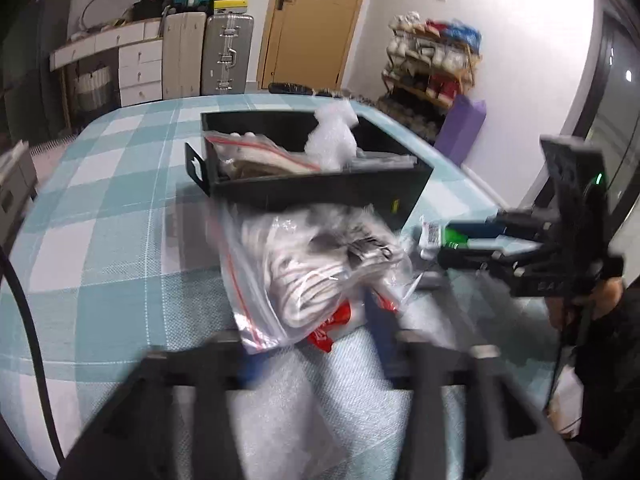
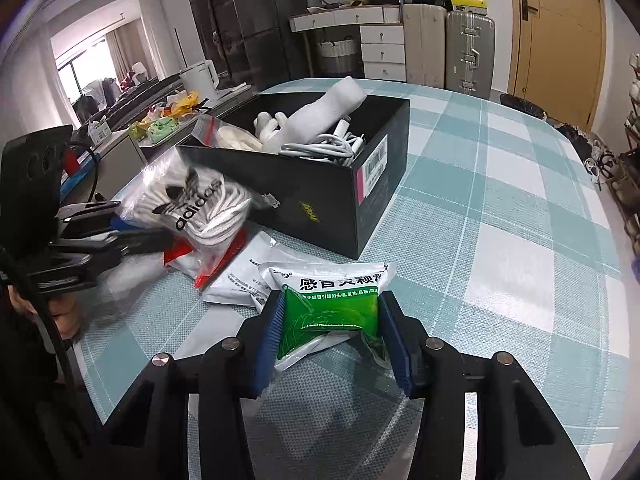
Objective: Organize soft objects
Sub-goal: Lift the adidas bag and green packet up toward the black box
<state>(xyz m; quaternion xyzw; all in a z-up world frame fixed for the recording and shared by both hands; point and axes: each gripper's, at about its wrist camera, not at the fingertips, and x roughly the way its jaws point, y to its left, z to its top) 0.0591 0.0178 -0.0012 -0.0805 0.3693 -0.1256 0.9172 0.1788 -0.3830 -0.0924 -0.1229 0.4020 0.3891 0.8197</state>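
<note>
A black box (image 1: 320, 190) (image 2: 320, 200) stands on the checked table and holds a zip bag, bubble wrap (image 1: 334, 140) and white cables (image 2: 324, 146). My left gripper (image 1: 316, 344) (image 2: 156, 236) is shut on a clear zip bag of white adidas cloth (image 1: 316, 272) (image 2: 192, 204), held just in front of the box. My right gripper (image 2: 330, 316) (image 1: 436, 246) is shut on a green and white medicine sachet (image 2: 332, 300), a little above the table. A second silver sachet (image 2: 244, 276) lies on the table beside it.
The table carries a teal checked cloth (image 2: 500, 220). Suitcases (image 1: 208, 56) and a wooden door (image 1: 312, 20) are behind it, a shoe rack (image 1: 432, 60) at the right. A cluttered side counter with a white kettle (image 2: 200, 76) is on the left.
</note>
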